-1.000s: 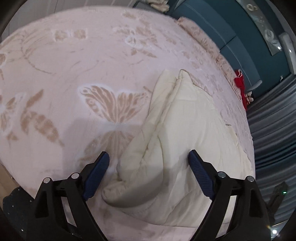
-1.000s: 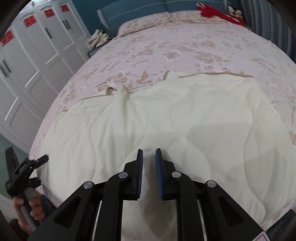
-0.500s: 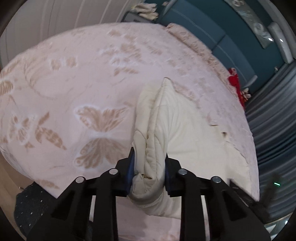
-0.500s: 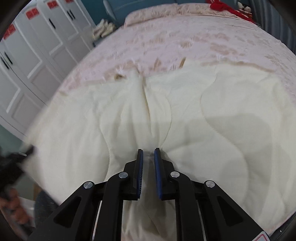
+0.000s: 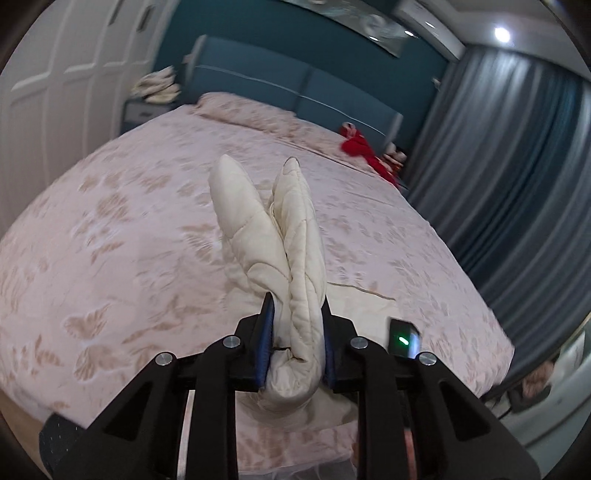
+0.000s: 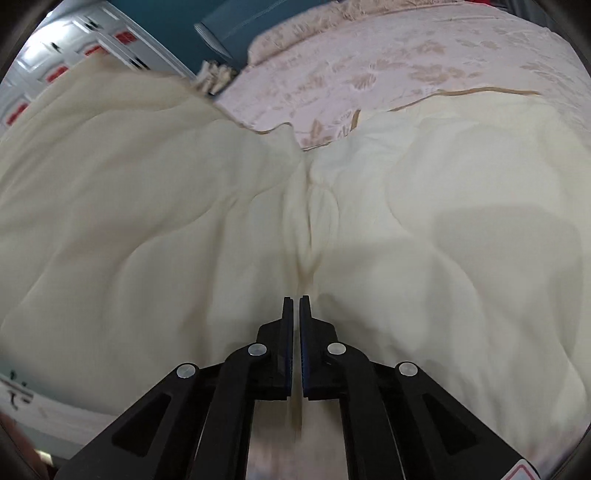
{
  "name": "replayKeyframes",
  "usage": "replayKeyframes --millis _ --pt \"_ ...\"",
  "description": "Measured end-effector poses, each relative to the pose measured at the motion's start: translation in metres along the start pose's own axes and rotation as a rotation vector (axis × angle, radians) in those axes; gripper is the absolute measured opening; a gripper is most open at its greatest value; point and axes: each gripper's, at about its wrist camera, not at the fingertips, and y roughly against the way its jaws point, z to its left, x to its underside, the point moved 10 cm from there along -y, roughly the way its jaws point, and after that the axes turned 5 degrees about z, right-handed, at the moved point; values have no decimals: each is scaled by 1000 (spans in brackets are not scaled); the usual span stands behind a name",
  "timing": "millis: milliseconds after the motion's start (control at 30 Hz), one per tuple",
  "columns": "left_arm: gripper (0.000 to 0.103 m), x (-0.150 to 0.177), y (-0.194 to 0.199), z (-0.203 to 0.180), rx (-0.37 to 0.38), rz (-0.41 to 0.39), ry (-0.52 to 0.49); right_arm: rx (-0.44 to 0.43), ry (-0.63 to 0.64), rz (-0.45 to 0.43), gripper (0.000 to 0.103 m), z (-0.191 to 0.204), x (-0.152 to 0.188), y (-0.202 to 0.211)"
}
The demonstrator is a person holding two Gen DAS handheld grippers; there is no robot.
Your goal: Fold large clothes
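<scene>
Cream quilted comforter [image 6: 424,229] is spread over the near end of the bed [image 5: 122,236]. Your left claw [image 5: 296,345] is clamped on a bunched corner that sticks up away from you. Your right claw [image 6: 296,343] has just been closing and looks pinched on the near edge, though I can't see fabric between the pads. No containers around. Guessing the far edge, toward the headboard [image 5: 258,79], is where both corners go.

Dim indoor light, bright ceiling lamp [image 5: 501,35], motion blur, fisheye bending and dark corners
</scene>
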Motion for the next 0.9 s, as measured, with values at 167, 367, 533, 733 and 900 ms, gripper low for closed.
replayKeyframes --millis 167,367,533,733,900 --pt "21 2 -10 -42 34 23 -65 -60 -61 64 3 -8 63 6" --pt "19 19 -36 -94 68 83 -140 -192 -172 97 0 -16 73 -29" --pt "18 45 -73 -134 95 161 -203 -233 -229 44 0 -28 71 6" --pt "17 84 -121 -168 118 276 -240 -71 -278 -119 7 -95 60 91" --pt "17 120 -157 -185 99 360 -270 98 -288 -205 11 -144 63 144"
